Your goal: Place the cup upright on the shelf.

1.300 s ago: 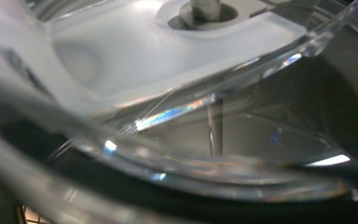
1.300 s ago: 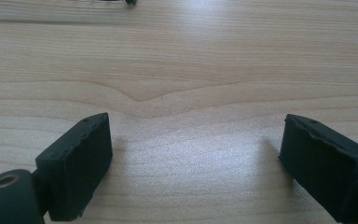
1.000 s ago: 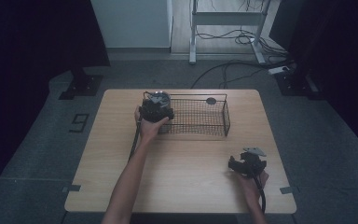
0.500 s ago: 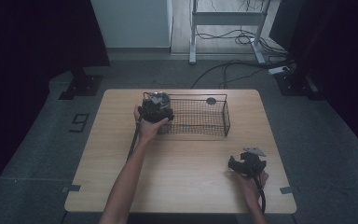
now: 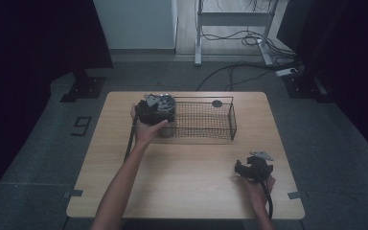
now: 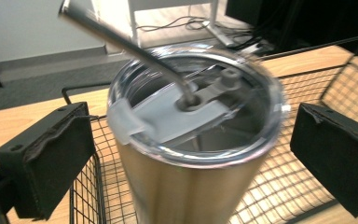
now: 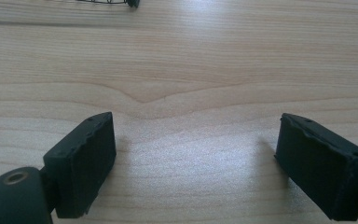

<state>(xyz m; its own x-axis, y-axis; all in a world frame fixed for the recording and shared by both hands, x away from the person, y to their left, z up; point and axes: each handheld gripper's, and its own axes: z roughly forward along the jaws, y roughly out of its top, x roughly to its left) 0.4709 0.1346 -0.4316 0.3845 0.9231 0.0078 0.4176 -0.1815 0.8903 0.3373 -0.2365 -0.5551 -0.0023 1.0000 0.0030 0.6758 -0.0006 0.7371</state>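
Note:
A steel tumbler point(image 6: 191, 154) with a clear lid and a metal straw point(image 6: 130, 46) stands upright in the left end of a black wire basket point(image 5: 206, 120). My left gripper point(image 6: 191, 163) is open around it, one black pad point(image 6: 46, 163) on each side, with small gaps to the cup's wall. In the high view the left gripper point(image 5: 157, 108) hovers over the tumbler point(image 5: 166, 129) at the basket's left end. Near the table's front right, my right gripper point(image 5: 250, 166) rests open; nothing but bare wood lies between its pads point(image 7: 81, 163).
A small dark round object point(image 5: 217, 103) sits at the basket's far right. The wooden table point(image 5: 182, 187) is bare in front of the basket. Cables and a metal stand point(image 5: 235, 19) lie on the floor beyond the table.
The left gripper has shifted very slightly at the basket's left end, and the tumbler looks blurred. The right gripper has stayed put.

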